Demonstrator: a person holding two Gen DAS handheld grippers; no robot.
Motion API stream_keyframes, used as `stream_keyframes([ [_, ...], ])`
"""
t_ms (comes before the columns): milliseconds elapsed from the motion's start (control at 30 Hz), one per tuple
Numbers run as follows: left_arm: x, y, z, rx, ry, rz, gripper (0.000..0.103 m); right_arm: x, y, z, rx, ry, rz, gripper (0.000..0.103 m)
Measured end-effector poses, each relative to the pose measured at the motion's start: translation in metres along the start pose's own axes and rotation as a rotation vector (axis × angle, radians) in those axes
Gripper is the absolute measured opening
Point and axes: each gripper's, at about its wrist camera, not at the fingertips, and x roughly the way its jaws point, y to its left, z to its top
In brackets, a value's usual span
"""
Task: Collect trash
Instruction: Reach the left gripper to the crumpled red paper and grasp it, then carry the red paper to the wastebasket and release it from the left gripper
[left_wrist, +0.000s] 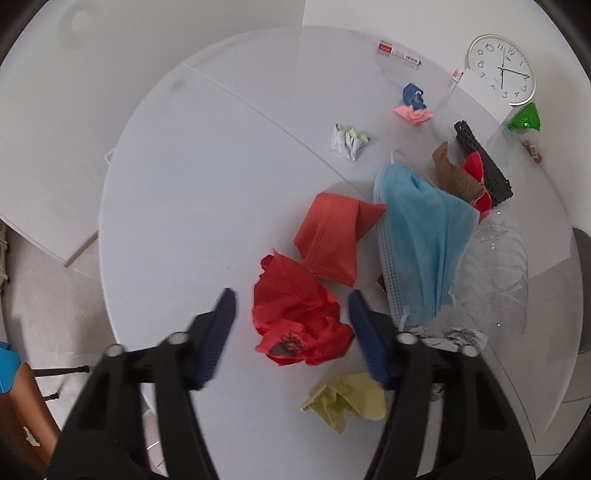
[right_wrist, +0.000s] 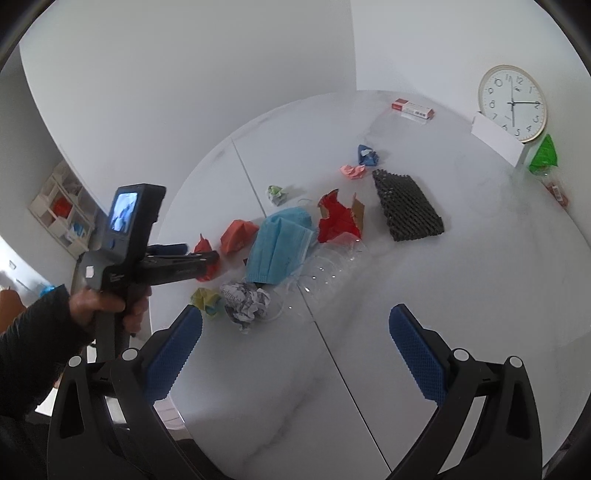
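Both grippers stand spread: we straddle the crumpled red paper (left_wrist: 299, 317) with the left gripper (left_wrist: 291, 328), pads not yet pressing, while the right gripper (right_wrist: 295, 350) waits empty over the white table (right_wrist: 480, 295), clearing the approach.

1. The left gripper (left_wrist: 291, 306) points steeply down, jaws part open, blue pads (left_wrist: 218, 332) apart.
2. Whether those pads touch anything is unclear; that view is blurred.
3. A hand (right_wrist: 107, 306) in a dark sleeve (right_wrist: 33, 332) grips the left gripper's handle.
4. The right gripper (right_wrist: 295, 321) tilts downward, jaws wide apart, nothing between them.
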Motion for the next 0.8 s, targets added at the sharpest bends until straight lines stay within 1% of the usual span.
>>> stream_keyframes([
  [33, 0.002, 0.001, 0.0, -0.003, 0.007, -0.002, 0.041, 0.002, 0.001, 0.001, -0.002, 0.005, 0.011, 0.1],
  [133, -0.001, 0.005, -0.003, -0.009, -0.006, -0.011, 0.034, 0.013, 0.01, 0.005, -0.029, 0.032, 0.067, 0.1],
  [233, -0.012, 0.012, -0.006, -0.036, -0.022, -0.01, 0.028, 0.025, 0.026, 0.009, -0.074, 0.055, 0.123, 0.1],
  [367, -0.036, 0.026, -0.016, -0.1, -0.064, -0.025, 0.027, 0.047, 0.053, 0.011, -0.138, 0.099, 0.212, 0.099],
  [467, -0.054, 0.037, -0.03, -0.128, -0.084, -0.022, 0.027, 0.068, 0.074, 0.01, -0.198, 0.136, 0.261, 0.093],
  [533, -0.064, 0.045, -0.039, -0.154, -0.09, -0.021, 0.027, 0.082, 0.086, 0.009, -0.237, 0.161, 0.291, 0.086],
  [567, -0.068, 0.049, -0.042, -0.17, -0.093, -0.02, 0.027, 0.092, 0.094, 0.008, -0.268, 0.179, 0.31, 0.084],
  [633, -0.08, 0.059, -0.054, -0.211, -0.104, -0.019, 0.027, 0.106, 0.106, 0.007, -0.317, 0.206, 0.326, 0.077],
  [667, -0.087, 0.063, -0.061, -0.224, -0.11, -0.014, 0.027, 0.113, 0.112, 0.006, -0.346, 0.216, 0.328, 0.076],
  [733, -0.101, 0.071, -0.076, -0.247, -0.118, 0.005, 0.027, 0.129, 0.125, 0.004, -0.403, 0.24, 0.331, 0.069],
  [800, -0.115, 0.08, -0.095, -0.269, -0.124, 0.036, 0.027, 0.146, 0.136, 0.002, -0.455, 0.27, 0.332, 0.065],
])
